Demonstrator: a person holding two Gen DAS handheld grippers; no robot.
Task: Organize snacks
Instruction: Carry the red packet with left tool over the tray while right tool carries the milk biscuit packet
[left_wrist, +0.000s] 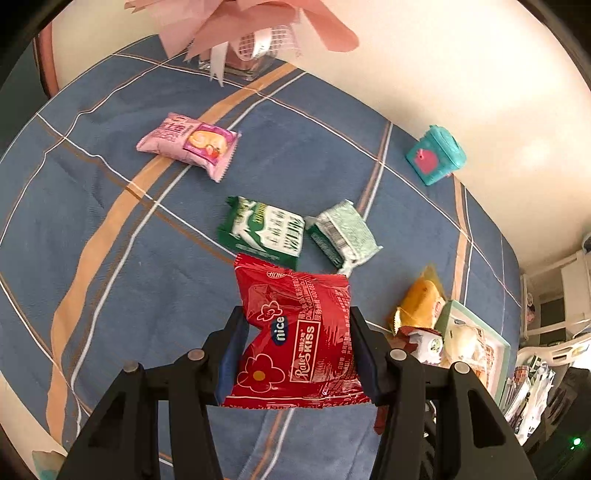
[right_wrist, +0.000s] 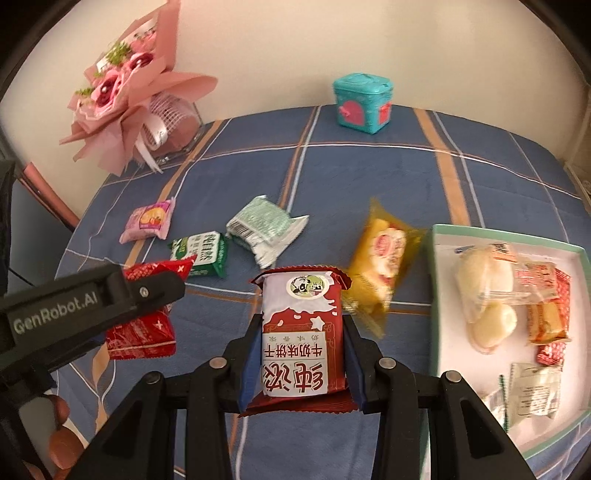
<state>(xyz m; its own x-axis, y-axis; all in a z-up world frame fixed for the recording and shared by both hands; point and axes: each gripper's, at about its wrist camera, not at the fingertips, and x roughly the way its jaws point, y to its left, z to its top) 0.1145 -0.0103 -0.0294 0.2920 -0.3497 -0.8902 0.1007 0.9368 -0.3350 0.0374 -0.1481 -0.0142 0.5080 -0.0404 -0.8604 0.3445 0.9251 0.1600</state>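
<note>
My left gripper (left_wrist: 295, 328) is shut on a bright red snack packet (left_wrist: 295, 332) and holds it above the blue checked tablecloth (left_wrist: 92, 221). It also shows in the right wrist view (right_wrist: 140, 306) at the left with the red packet (right_wrist: 147, 332). My right gripper (right_wrist: 301, 332) is shut on a dark red and white biscuit packet (right_wrist: 301, 332), held above the cloth left of the white tray (right_wrist: 439, 295). Loose on the cloth lie a pink packet (left_wrist: 188, 144), a green and white packet (left_wrist: 264, 230), a pale green packet (left_wrist: 343, 232) and a yellow packet (right_wrist: 384, 258).
The white tray at the right holds several wrapped snacks (right_wrist: 517, 314). A teal box (right_wrist: 362, 103) stands at the back by the wall. A pink bouquet in a glass vase (right_wrist: 147, 122) stands at the back left. The table edge runs along the left.
</note>
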